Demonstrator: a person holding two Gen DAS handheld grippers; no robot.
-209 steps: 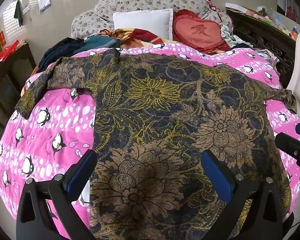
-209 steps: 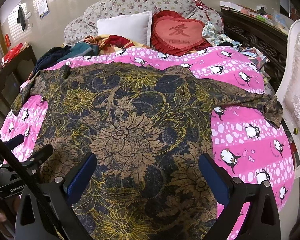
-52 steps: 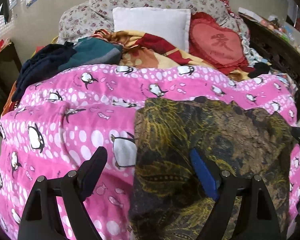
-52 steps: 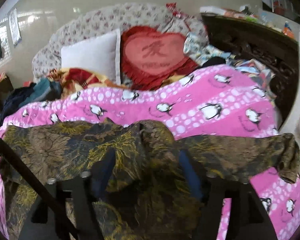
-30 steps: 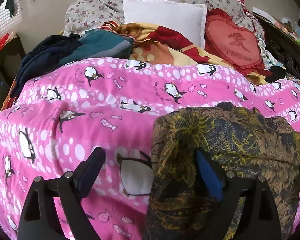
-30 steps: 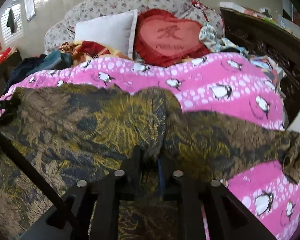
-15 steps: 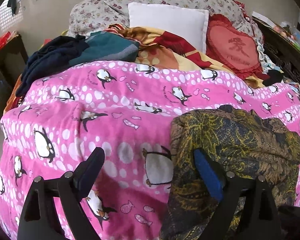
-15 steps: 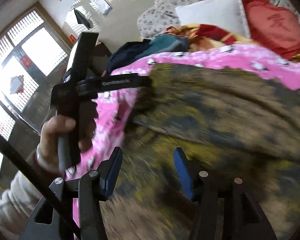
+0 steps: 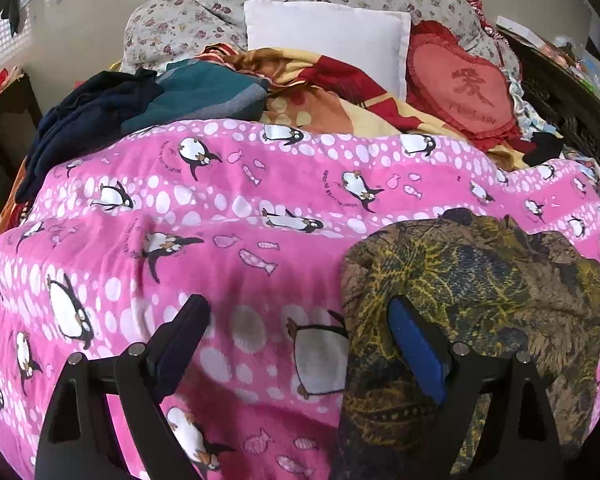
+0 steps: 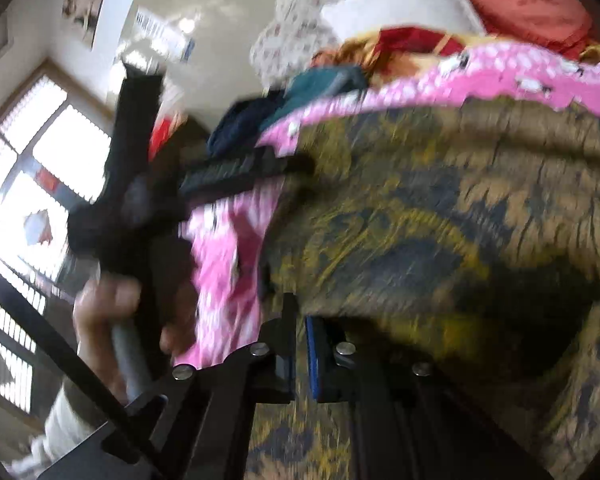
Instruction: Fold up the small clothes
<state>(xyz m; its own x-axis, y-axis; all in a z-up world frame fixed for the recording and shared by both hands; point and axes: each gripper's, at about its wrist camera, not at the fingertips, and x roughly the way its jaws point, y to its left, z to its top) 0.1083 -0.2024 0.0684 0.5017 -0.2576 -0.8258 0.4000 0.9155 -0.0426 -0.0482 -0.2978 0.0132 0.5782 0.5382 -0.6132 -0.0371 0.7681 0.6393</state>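
A dark floral garment [image 9: 480, 304] in brown, gold and navy lies folded over on the pink penguin blanket [image 9: 228, 216], at the right of the left wrist view. My left gripper [image 9: 296, 336] is open and empty, its right finger at the garment's left edge. In the blurred right wrist view the garment [image 10: 440, 220] fills the right side. My right gripper [image 10: 298, 344] has its jaws nearly together at the garment's left edge; whether cloth is pinched is unclear. The left gripper [image 10: 236, 172] and the hand holding it show at left there.
A pile of dark blue and teal clothes [image 9: 148, 108] lies at the blanket's far left. A white pillow [image 9: 328, 40], a red heart cushion [image 9: 460, 84] and a patterned quilt sit behind. A dark wooden cabinet [image 9: 572, 92] stands at right.
The garment was folded from spread flat into a smaller bundle. In the last second my right gripper swung left and tilted, opened, then closed its jaws. My left gripper stayed open.
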